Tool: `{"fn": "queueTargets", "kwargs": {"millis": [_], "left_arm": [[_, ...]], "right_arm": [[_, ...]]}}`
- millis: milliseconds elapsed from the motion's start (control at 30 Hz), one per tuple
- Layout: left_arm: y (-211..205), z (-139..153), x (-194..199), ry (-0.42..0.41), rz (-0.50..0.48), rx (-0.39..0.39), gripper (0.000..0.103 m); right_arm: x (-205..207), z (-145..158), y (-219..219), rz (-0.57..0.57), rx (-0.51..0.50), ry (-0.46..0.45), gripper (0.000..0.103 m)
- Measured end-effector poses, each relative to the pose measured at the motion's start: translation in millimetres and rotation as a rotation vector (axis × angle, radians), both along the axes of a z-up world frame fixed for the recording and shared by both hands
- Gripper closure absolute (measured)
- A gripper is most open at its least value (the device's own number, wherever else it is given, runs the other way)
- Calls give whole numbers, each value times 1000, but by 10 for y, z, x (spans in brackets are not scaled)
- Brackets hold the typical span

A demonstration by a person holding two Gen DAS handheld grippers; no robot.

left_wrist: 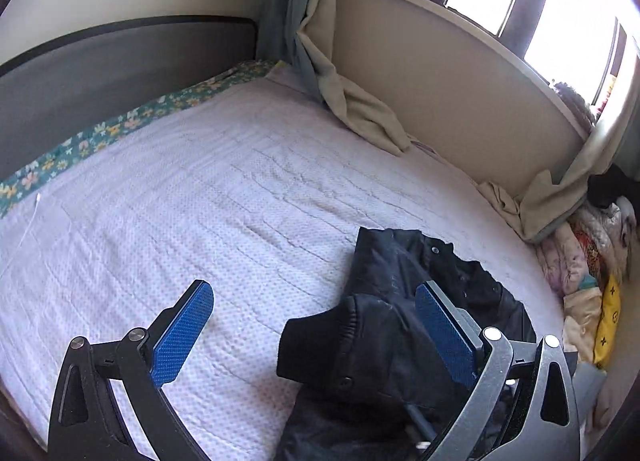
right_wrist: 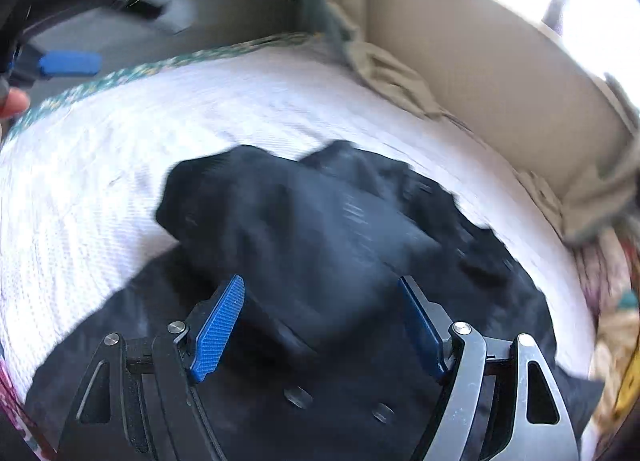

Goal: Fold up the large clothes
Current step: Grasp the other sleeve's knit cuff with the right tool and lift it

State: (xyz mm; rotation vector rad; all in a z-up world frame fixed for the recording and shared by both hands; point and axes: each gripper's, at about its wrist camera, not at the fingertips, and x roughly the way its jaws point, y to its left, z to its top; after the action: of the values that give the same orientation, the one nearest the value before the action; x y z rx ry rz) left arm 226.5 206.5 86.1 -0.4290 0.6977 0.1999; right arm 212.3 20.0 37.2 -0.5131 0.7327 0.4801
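L gripper (left_wrist: 314, 325) jaws spread, nothing pinched; R gripper (right_wrist: 320, 321) jaws spread, hovering over black jacket (left_wrist: 404, 325); jacket lies bunched on white bed cover (left_wrist: 180, 189), cuff (left_wrist: 320, 341) between L pads; risk judged: one layer grabbed, fold skewed; R view blurred, button detail shown only by L view.

Window (left_wrist: 568, 1) glare; right wrist view perhaps motion-blurred.
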Motion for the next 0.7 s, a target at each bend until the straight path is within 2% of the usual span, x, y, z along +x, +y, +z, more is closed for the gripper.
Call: {"fn": "queueTargets", "kwargs": {"millis": [167, 267, 367, 433, 500, 633, 700], "left_arm": [[-39, -12, -29, 2, -7, -3, 1], [-21, -11, -44, -4, 2, -20, 1], [-35, -15, -70, -3, 3, -28, 1], [-62, -25, -63, 5, 0, -21, 1], [-102, -56, -41, 19, -10, -17, 1], [-191, -140, 18, 55, -33, -20, 1], [-246, -184, 46, 73, -44, -13, 1]], "right_arm": [[22, -309, 547, 83, -132, -43, 26], [89, -514, 646, 80, -195, -54, 26], [245, -659, 602, 36, -215, -33, 29], [333, -717, 528, 7, -209, -4, 53], [408, -724, 443, -21, -186, 15, 67], [550, -589, 149, -108, -42, 70, 82], [583, -473, -73, -150, 60, 107, 84]]}}
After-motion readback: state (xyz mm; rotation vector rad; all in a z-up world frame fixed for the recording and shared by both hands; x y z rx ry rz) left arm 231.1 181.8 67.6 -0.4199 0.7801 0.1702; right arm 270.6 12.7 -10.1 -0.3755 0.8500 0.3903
